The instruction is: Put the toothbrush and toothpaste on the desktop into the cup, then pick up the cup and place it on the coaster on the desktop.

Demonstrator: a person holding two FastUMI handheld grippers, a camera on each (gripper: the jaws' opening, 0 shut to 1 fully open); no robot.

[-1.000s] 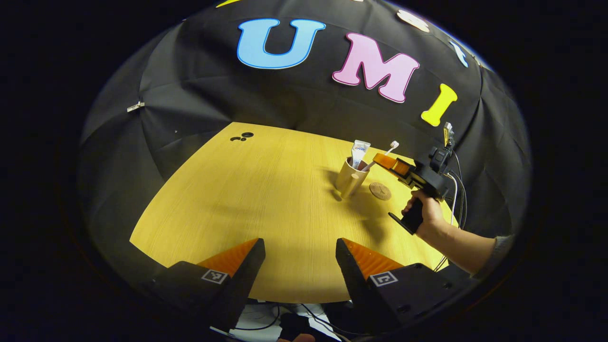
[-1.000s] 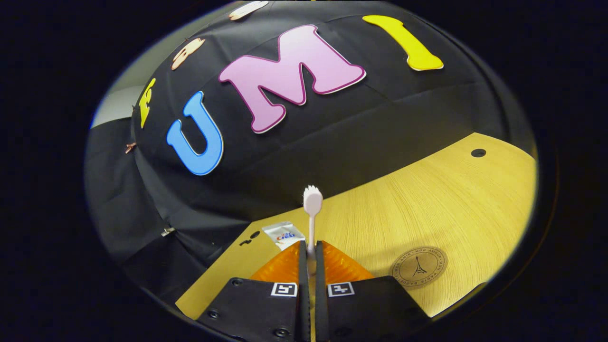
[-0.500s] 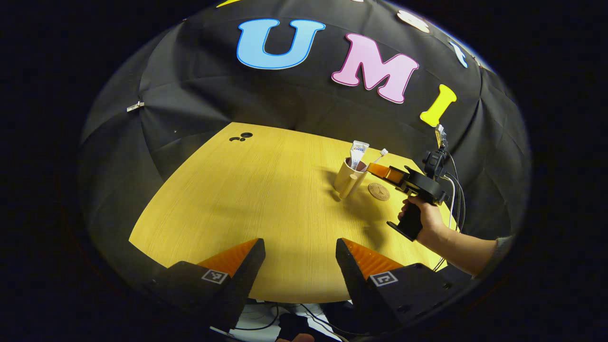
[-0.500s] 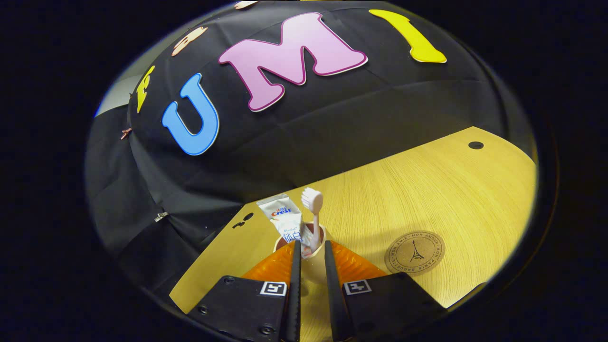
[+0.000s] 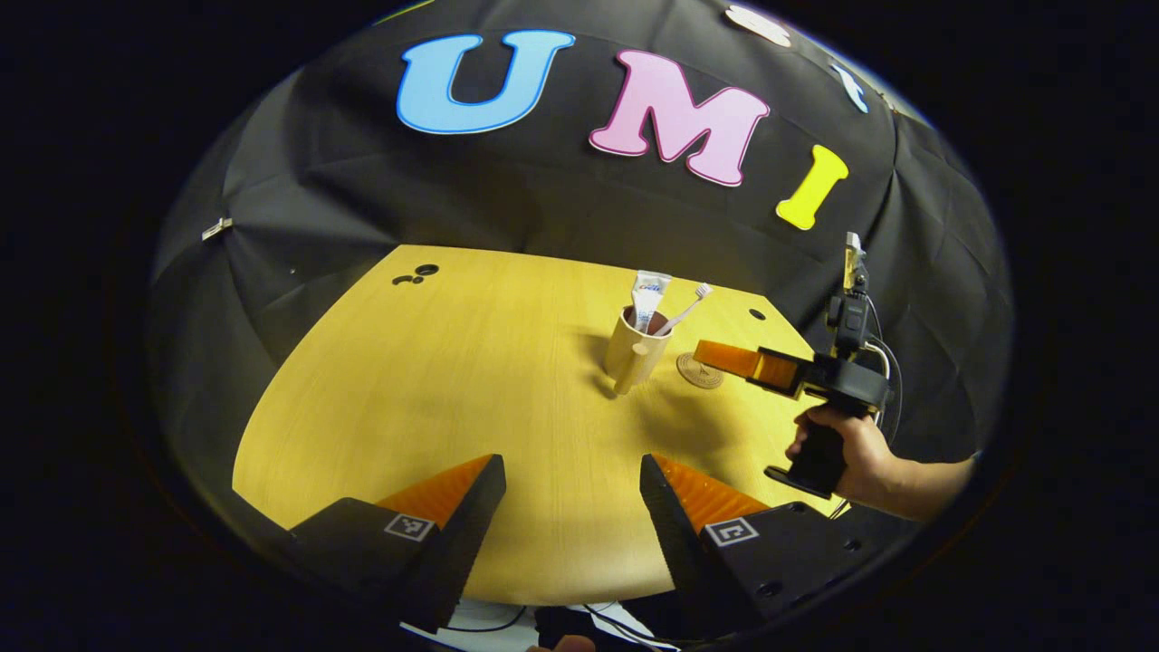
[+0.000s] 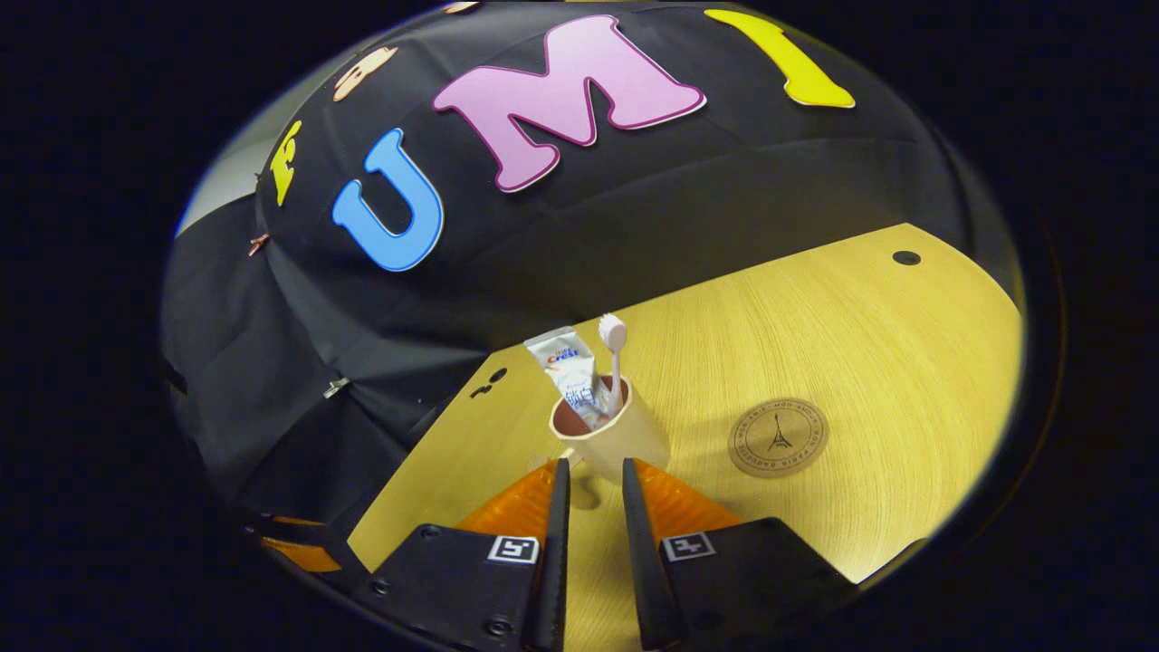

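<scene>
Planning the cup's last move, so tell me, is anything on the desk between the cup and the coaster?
Nothing visible. The beige handled cup, with the white toothpaste tube and white toothbrush in it, stands beside the round brown cork coaster, apart from it, with bare yellow wooden desktop between them.

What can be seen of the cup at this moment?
The cup is a beige, matte mug with a darker inside and a small handle on its side. It stands upright on the wooden desktop, beside the round coaster, not on it. A toothpaste tube and toothbrush stand in it. Neither gripper touches it.
</scene>
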